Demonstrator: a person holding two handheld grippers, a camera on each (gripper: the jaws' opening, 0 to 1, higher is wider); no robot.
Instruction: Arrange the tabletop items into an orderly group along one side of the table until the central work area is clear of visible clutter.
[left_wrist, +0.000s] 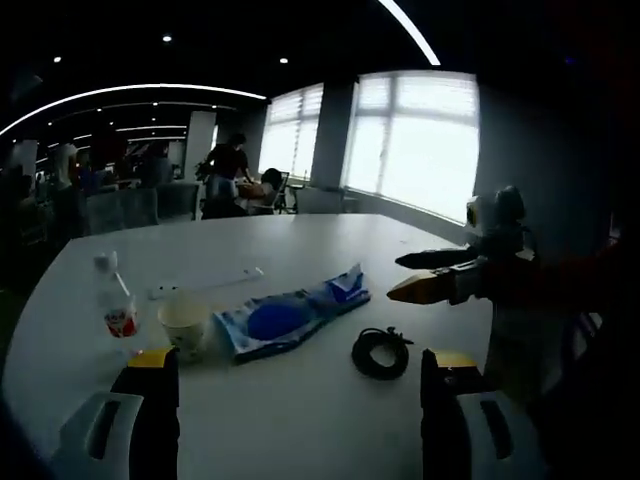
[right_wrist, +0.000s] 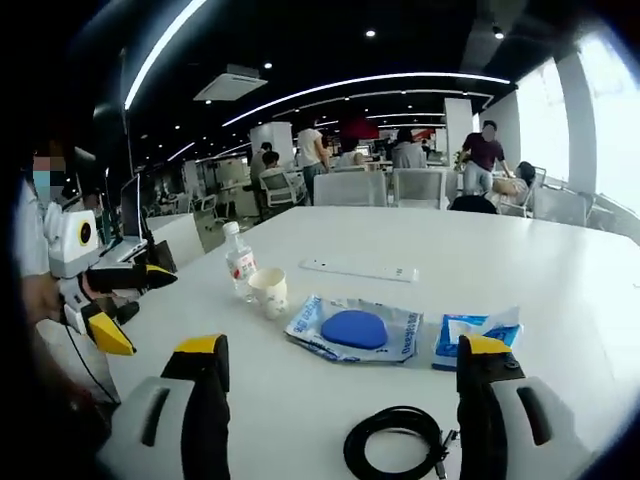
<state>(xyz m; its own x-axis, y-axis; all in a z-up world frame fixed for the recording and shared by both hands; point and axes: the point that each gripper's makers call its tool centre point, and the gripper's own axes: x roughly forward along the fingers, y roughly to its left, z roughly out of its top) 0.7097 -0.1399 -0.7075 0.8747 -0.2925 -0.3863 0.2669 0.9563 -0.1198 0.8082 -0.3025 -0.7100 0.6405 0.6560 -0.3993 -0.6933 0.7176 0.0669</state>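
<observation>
Both tongs stand with jaws wide apart and nothing between them, held above the near edge of the white table (left_wrist: 300, 400). Left tongs (left_wrist: 295, 365) point across the table: ahead and just left of their left jaw stands a paper cup (left_wrist: 185, 325), with a bottle (left_wrist: 115, 300) further left, its lower part dim against the table. Straight ahead lies a blue-and-white bag (left_wrist: 295, 312) with a blue lump showing through it, and near the right jaw a coiled black cable (left_wrist: 381, 352). Beyond the cup, a long white strip (left_wrist: 205, 285) is too faint to identify. In that view the right tongs come in from the right, jaws spread, over the table's far right edge.

Right tongs (right_wrist: 340, 360) see the same group from another side: cable (right_wrist: 395, 445) between their jaws and nearest, partly cut off at the bottom; bag (right_wrist: 355, 328) ahead; a second blue-and-white packet (right_wrist: 475, 330) just beside it, partly behind the right jaw; cup (right_wrist: 270, 292) and bottle (right_wrist: 240, 262) ahead to the left, close together; the strip (right_wrist: 360, 270) further off. Left tongs show at the far left of this view, jaws apart, with a person's sleeve behind them. People and chairs beyond the table are dark and small.
</observation>
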